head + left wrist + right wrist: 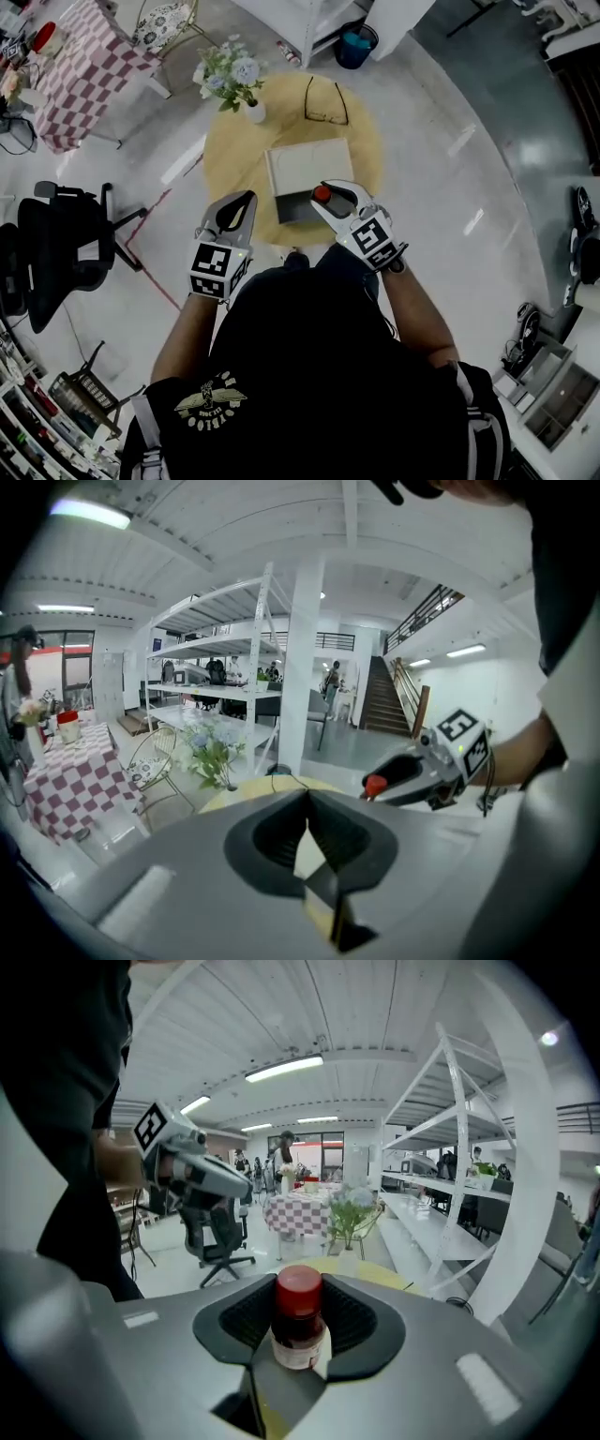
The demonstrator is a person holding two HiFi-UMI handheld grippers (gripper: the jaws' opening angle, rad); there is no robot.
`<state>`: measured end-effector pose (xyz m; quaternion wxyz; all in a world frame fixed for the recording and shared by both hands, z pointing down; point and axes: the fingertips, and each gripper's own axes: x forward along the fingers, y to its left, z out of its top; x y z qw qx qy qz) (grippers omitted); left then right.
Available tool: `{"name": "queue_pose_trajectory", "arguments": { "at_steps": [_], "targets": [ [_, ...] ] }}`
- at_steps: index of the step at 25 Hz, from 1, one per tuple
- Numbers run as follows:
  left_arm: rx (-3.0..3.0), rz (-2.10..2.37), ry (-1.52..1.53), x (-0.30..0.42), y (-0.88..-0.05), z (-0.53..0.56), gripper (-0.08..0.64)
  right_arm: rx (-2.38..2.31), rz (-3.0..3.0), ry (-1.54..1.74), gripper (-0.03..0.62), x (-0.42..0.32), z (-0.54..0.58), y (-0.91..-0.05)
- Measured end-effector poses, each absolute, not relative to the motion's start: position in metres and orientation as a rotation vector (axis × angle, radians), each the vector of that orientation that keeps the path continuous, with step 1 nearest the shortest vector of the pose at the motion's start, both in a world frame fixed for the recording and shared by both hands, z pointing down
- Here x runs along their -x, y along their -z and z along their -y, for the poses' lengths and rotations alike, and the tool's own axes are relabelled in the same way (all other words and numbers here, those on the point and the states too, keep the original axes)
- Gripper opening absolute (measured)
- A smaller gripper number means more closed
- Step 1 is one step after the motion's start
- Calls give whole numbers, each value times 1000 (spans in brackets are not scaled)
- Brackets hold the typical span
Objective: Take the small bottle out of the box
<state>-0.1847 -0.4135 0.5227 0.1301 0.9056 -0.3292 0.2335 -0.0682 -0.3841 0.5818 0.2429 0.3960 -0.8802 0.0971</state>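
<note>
So, head view first: a round yellowish desk with a cream box sitting roughly in the middle of it. There's a white vase of flowers at the far left edge, and a pair of glasses lies beyond the box. The right hand-held gripper sits over the box's near right corner, and the small bottle with its red cap is pinched between its jaws. So the bottle is in the gripper, not down in the box. The left hand-held gripper hangs over the desk's near edge, just left of the box and not touching it. A black office chair stands way off to the left on the floor.

Left gripper view: the left hand-held gripper has its jaw tips pressed together with nothing between them. Off to the right you can see the right hand-held gripper with the bottle's red cap poking out of it. The flowers and a red-checked table are further back.

Right gripper view: the right hand-held gripper has its jaws fairly wide, clamped on either side of the small bottle. The bottle stands upright with its red cap on top and a pale label lower down. The left hand-held gripper shows up at the left, and the office chair is behind it.
</note>
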Motion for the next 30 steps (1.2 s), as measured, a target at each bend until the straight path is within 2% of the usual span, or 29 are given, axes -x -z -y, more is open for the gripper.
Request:
{"name": "queue_pose_trajectory", "arguments": {
  "at_steps": [13,24,30],
  "targets": [
    [-2532,1036,-800,174,-546,383,0,-859,2427,-258,156,54,362,-720],
    [-2385,1149,-847,123,-562,386,0,-729,2482,-151,155,20,361,-760],
    [-2353,1229,-777,87,-562,394,0,-548,2547,-125,189,14,348,-753]
  ]
}}
